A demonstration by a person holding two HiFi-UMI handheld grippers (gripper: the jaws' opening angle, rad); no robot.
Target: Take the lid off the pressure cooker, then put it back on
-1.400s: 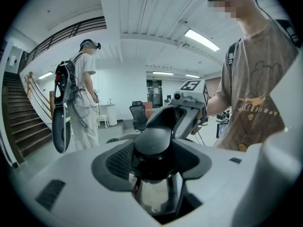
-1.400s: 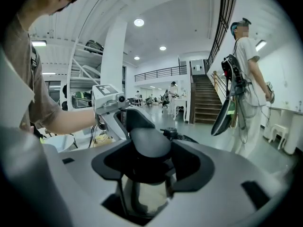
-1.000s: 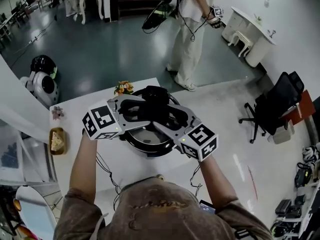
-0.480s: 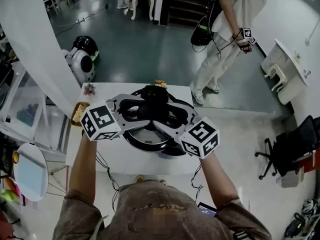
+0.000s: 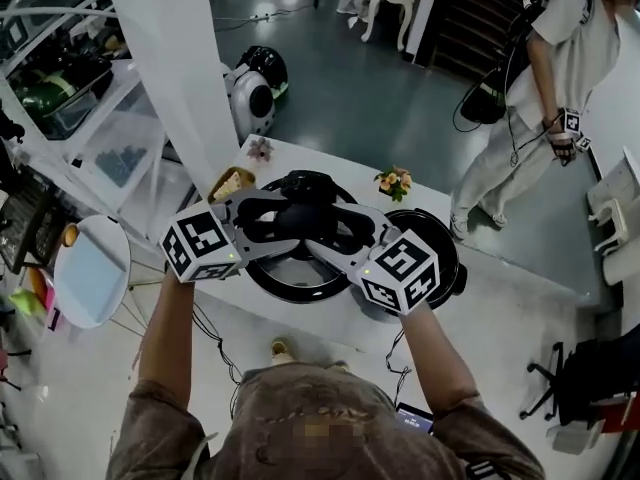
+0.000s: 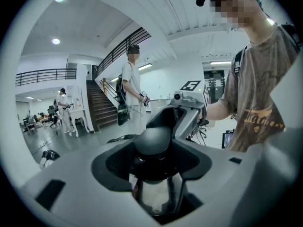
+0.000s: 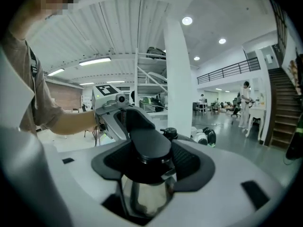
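Note:
I hold the pressure cooker lid, round with a black rim and a steel face, in the air over the white table. Both grippers clamp its black handle from opposite sides. My left gripper is shut on the handle, and the steel lid shows below its jaws. My right gripper is shut on the same handle, above the steel. The open black cooker pot stands on the table just right of the lid.
On the table's far side are a small flower pot, a plate of food and a pink flower. A white pillar and a round side table stand at left. A person stands beyond.
The whole view has swung round. The lid, still held by both grippers, has moved left off the pot, which now shows uncovered at its right.

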